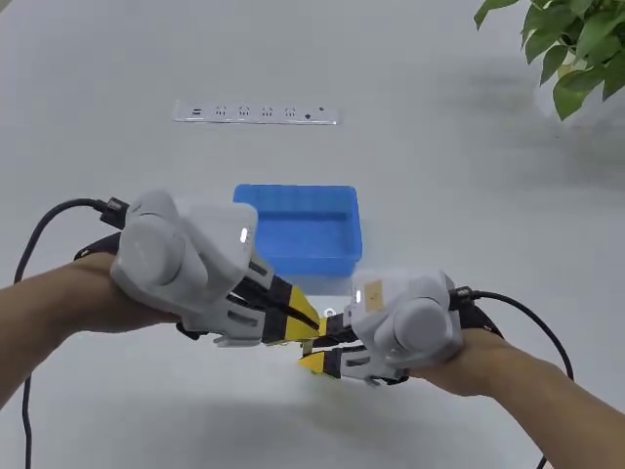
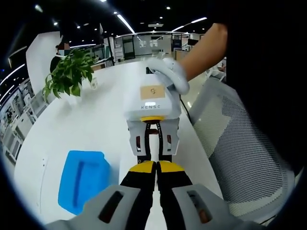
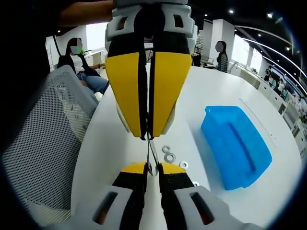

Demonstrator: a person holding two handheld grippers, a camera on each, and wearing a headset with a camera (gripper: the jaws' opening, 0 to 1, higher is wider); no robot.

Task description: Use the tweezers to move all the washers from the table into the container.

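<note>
**Both claws pinching the tweezers, washers sitting on the desk**

Head view: the two claws meet nose to nose low over the white desk (image 1: 439,176), right in front of the blue container (image 1: 308,256). The left claw (image 1: 305,320) comes in from the left and the right claw (image 1: 317,350) from the right, so the yellow tips almost touch.

The right gripper view is clearer. The right claw (image 3: 147,168) is closed on the near end of the thin metal tweezers (image 3: 150,154). They run straight up into the tips of the left claw (image 3: 147,134), whose yellow pads are pressed together with only a dark slit between them. It looks like that one is clamped on the far end, so both have hold of the same tool.

The washers (image 3: 169,157) are loose on the desk just right of the tweezers in that view, in a little scattered group. They lie between the claws and the container (image 3: 237,143) and aren't touching it. I can't see any washers inside the container.

Other stuff: a white power strip (image 1: 256,112) lies beyond the container, a leafy plant (image 1: 576,44) pokes in at the far right corner, and a grey mesh chair (image 3: 57,143) stands beside the desk.
</note>
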